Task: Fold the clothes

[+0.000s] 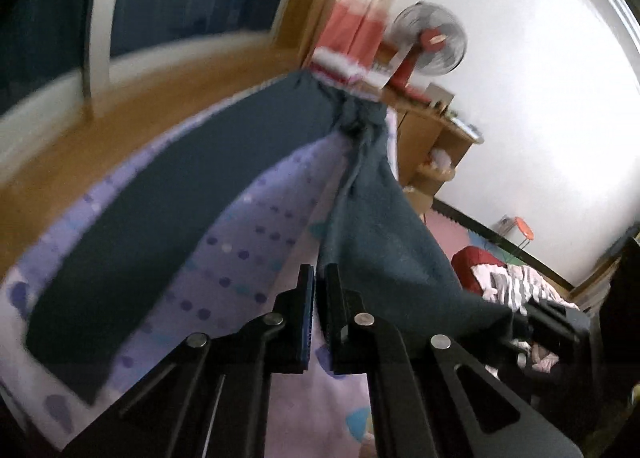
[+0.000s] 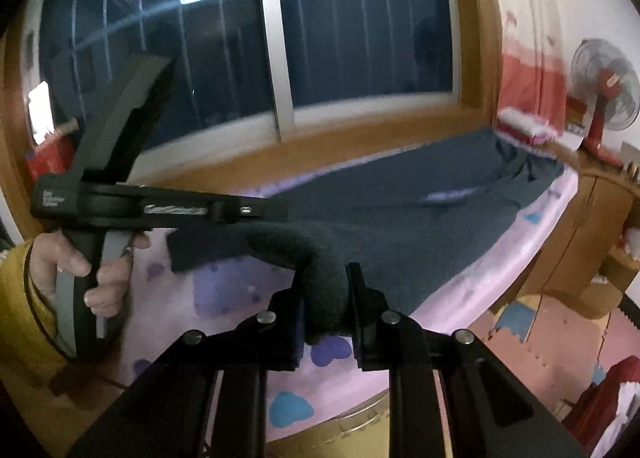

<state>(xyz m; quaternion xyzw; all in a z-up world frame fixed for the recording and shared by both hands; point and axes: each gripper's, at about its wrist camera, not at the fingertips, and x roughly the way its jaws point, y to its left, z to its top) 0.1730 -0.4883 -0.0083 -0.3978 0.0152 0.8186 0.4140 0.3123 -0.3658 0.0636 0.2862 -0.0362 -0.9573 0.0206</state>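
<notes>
Dark blue-grey cloth, what looks like a pair of trousers [image 2: 400,210], lies stretched along the bed [image 2: 480,278] with its long axis running from the near edge, where the tongs work, toward the far corner by the fan [image 2: 606,90]; the waist end bunches up at that far corner, and both legs run back toward the person. One leg [image 1: 160,226] lies flat on the purple spotted sheet beside the window-side edge of the bed, its hem free. The other leg [image 1: 384,242] is raised off the sheet and pulled across toward the room-side edge. The right gripper [image 2: 326,306] has its jaws closed a moderate way on a thick rolled fold of that cloth at the hem end, the fabric bulging out above the fingers. The left gripper [image 1: 319,318] shows its jaws nearly together with only a thin gap, and I cannot tell whether any cloth sits between them; the lifted leg passes just beside its right finger. In the right wrist view the left tool is seen held in the person's left hand [image 2: 80,270], just beside the flat leg's hem. My judgement: the coming move carries the held leg sideways onto the flat one, so the left hand is nearer the landing edge.
</notes>
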